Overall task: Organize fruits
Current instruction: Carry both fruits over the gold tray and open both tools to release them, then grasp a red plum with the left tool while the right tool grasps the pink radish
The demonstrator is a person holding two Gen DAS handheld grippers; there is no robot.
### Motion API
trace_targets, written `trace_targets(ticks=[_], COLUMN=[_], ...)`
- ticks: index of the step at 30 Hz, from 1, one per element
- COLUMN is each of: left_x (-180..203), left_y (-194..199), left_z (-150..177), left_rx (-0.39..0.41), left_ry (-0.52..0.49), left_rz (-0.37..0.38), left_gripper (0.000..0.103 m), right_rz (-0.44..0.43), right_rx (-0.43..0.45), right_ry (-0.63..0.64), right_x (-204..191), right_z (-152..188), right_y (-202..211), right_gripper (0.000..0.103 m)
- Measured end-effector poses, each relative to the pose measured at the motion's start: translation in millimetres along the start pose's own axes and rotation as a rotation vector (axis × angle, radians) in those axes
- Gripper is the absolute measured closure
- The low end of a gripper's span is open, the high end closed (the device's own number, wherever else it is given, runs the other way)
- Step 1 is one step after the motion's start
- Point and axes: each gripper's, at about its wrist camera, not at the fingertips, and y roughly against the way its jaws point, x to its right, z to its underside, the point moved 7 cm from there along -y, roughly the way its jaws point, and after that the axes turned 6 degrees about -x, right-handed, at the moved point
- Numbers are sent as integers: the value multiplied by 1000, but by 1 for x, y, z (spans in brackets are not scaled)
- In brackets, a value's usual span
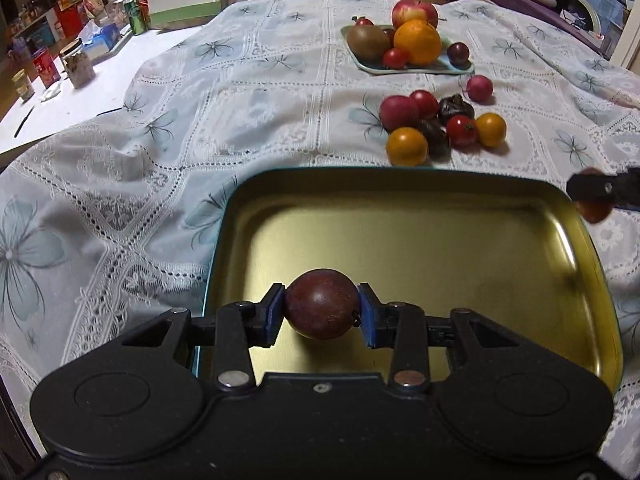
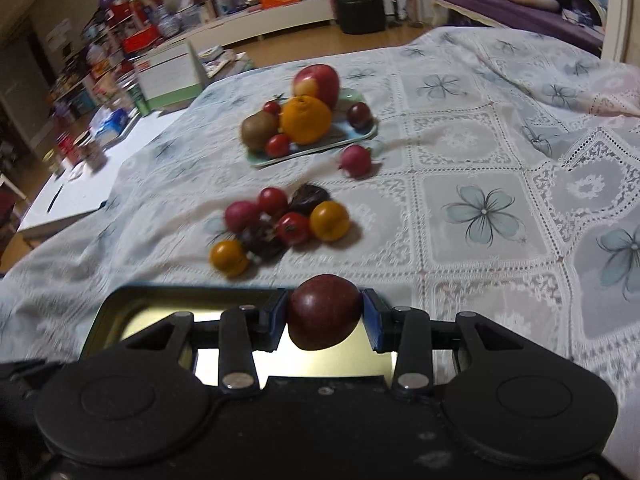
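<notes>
One lace tablecloth (image 1: 168, 184) covers the table.

The left gripper (image 1: 321, 317) sits low at frame centre, its blue-padded fingers (image 1: 274, 314) clamped on a dark plum (image 1: 321, 304). The right gripper (image 2: 325, 320) likewise grips another plum (image 2: 323, 311).

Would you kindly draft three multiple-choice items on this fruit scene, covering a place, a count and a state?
1. Where is the orange?
A. on the pale tray
B. in the gold tin
C. on the bare cloth

2. How many yellow-orange round fruits lie in the loose pile on the cloth?
A. none
B. two
C. five

3. What is the left gripper doing?
A. gaping open
B. shut on a dark plum
C. shut on a kiwi

Answers: 1 A, it sits among the tray's fruit; 2 B, two show; 3 B, its blue pads press the plum's sides above the gold tin.
</notes>
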Motion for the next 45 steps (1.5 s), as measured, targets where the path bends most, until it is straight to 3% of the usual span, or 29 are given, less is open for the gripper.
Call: trace_targets(ticks=[5, 11, 32, 45], left_x=[3, 8, 4, 3], left_y=[-2, -4, 2, 0], left_z=[10, 14, 11, 15], left_rx=[-11, -15, 5, -31], left_ry=[-5, -18, -13, -3], left_rz=[-8, -30, -44, -30], left_gripper=[56, 56, 52, 52], right_rz=[-52, -16, 73, 63], right_rx=[-71, -163, -160, -146], right_ry=[-3, 41, 101, 70], right_x=[-14, -26, -29, -23], right_z=[28, 49, 58, 50], right_y=[-1, -16, -19, -14], right_gripper=[62, 62, 61, 61])
